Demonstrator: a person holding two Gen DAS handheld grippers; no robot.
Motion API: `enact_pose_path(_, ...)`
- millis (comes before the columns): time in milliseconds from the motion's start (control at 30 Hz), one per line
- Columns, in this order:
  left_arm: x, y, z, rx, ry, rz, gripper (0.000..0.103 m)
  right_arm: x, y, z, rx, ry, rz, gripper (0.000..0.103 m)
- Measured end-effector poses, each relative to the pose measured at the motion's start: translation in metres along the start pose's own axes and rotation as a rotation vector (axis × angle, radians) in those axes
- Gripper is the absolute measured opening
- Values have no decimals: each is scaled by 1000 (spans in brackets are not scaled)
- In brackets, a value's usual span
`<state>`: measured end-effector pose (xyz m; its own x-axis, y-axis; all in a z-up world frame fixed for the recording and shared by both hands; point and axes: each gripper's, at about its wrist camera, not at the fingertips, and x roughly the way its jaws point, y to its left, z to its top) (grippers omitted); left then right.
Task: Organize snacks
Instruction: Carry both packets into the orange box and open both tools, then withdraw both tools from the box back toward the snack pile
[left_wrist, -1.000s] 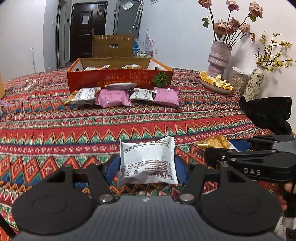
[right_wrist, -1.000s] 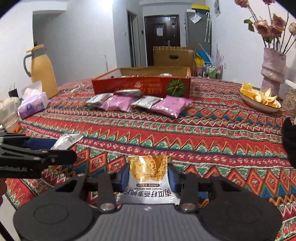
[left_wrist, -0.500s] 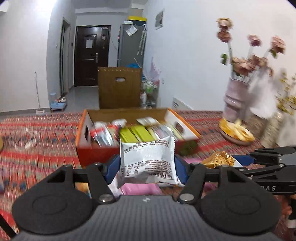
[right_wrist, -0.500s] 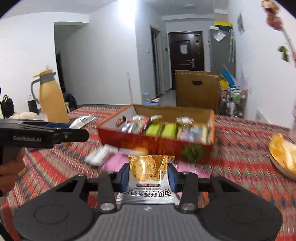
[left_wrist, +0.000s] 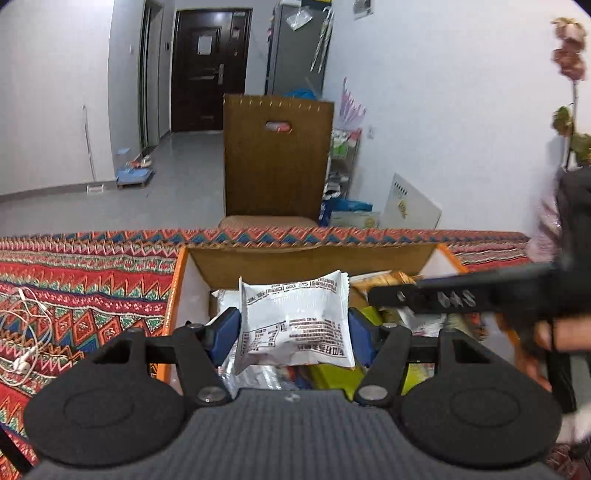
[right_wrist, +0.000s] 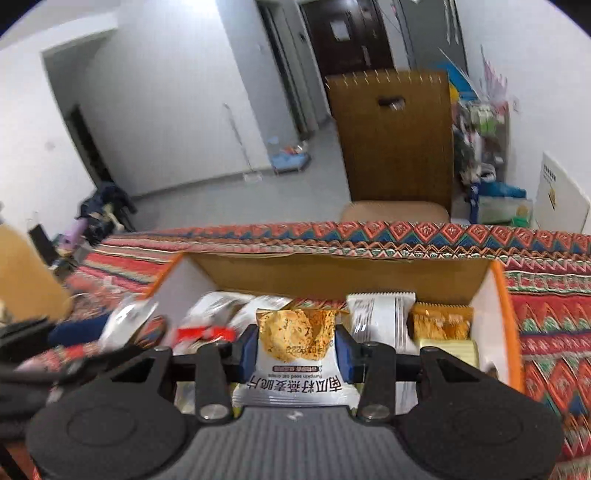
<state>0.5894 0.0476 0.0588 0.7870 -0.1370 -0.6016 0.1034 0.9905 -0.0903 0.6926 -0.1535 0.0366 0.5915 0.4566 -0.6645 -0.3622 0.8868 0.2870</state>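
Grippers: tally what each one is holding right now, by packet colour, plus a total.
White packet: 1, clamped in the left gripper as the white snack packet.
Gold packet: 1, clamped in the right gripper as the gold snack packet.
Total: 2, both over the open snack box.

Snack box (left_wrist: 177, 295) on worktop (left_wrist: 92, 280); packets (right_wrist: 380, 317) inside; earphones (left_wrist: 26, 332) left; chair (left_wrist: 277, 162) behind.
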Motion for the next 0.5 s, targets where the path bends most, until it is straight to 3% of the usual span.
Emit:
enact_pose_path(67,12,6,-4,4,22,14,63,22,-1,9,-14,18,-36,43)
enact_pose_path(133,17,9,-12,32,39,8,67,35,-1,11,-7,15,-48,50)
enact_pose_path(200,20,8,-21,75,62,-4,69,41,-1,12,-4,17,-40,64)
enact_pose_path(333,14,4,-45,147,61,12,77,39,1,4,-33,9,-21,64)
enact_pose_path(500,-1,8,-44,107,46,-2,82,18,7,4,-67,-10,-41,66)
